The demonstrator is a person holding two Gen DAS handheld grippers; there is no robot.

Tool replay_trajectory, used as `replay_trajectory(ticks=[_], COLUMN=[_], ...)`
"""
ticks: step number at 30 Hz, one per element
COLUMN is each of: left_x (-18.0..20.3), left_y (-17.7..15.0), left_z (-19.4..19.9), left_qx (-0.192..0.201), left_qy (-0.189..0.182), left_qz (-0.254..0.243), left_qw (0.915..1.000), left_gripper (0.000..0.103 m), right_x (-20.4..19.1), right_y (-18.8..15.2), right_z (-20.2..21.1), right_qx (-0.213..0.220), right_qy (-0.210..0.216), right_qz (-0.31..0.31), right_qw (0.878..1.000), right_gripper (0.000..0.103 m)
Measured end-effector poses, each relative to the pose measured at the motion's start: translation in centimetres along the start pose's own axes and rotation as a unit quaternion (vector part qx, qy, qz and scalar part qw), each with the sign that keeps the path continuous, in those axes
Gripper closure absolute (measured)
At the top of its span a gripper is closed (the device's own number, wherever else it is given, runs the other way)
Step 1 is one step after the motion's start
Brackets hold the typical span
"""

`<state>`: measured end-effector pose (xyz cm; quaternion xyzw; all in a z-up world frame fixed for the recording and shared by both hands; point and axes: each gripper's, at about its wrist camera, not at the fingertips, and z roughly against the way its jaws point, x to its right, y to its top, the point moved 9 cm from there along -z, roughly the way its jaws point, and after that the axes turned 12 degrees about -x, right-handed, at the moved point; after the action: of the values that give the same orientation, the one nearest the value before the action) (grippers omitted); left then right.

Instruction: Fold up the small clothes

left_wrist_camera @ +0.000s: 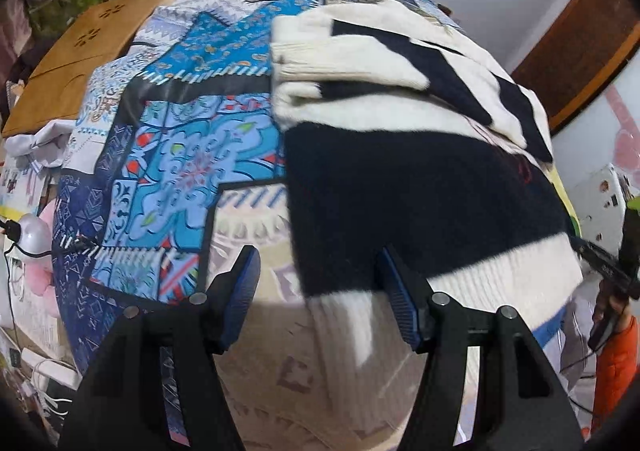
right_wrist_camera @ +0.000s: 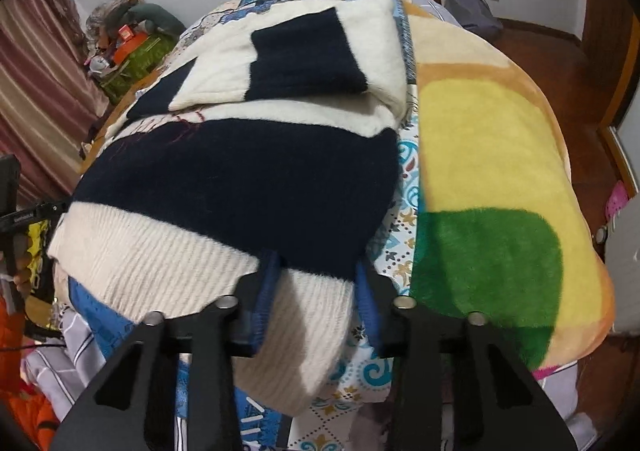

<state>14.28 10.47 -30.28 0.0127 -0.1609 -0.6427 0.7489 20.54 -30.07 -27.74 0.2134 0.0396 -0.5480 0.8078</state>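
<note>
A knitted sweater with wide black and cream bands lies flat on a bed, its sleeves folded across the upper part. In the left wrist view, my left gripper is open over the sweater's near left corner. One finger is on the black band and the other stands clear of the cloth, above the blue patterned cover. The right wrist view shows the sweater again. There my right gripper is shut on the cream ribbed hem at the near right corner, and the cloth bunches between the pads.
A fleece blanket in yellow, green and orange lies right of the sweater. Left of the bed are a brown board, a small white lamp with cables, and piled boxes. A hand in an orange sleeve is at the right edge.
</note>
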Motion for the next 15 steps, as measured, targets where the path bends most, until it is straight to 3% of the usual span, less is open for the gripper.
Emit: replay_trajectory(ticks=[2, 4, 8, 12, 15], left_x=[0.6, 1.2, 2.1, 2.4, 2.9], left_y=[-0.3, -0.4, -0.6, 0.3, 2.5], left_z=[0.0, 0.1, 0.3, 1.3, 3.5], left_qx=[0.0, -0.002, -0.007, 0.018, 0.051], left_qy=[0.002, -0.003, -0.022, 0.015, 0.021], left_qz=[-0.01, -0.02, -0.027, -0.031, -0.032], left_qw=[0.9999, 0.9998, 0.9994, 0.9992, 0.998], left_gripper=[0.043, 0.054, 0.089, 0.094, 0.094], right_x=[-0.5, -0.8, -1.6, -2.0, -2.4], right_y=[0.0, 0.3, 0.9, 2.4, 3.7], right_z=[0.1, 0.4, 1.5, 2.7, 3.8], right_qx=[0.009, 0.018, 0.044, 0.067, 0.086], right_qy=[-0.007, -0.012, -0.016, -0.012, -0.012], right_qz=[0.005, 0.012, 0.027, 0.029, 0.036], right_qw=[1.0, 1.0, 0.999, 0.997, 0.996], right_gripper=[0.093, 0.095, 0.095, 0.096, 0.096])
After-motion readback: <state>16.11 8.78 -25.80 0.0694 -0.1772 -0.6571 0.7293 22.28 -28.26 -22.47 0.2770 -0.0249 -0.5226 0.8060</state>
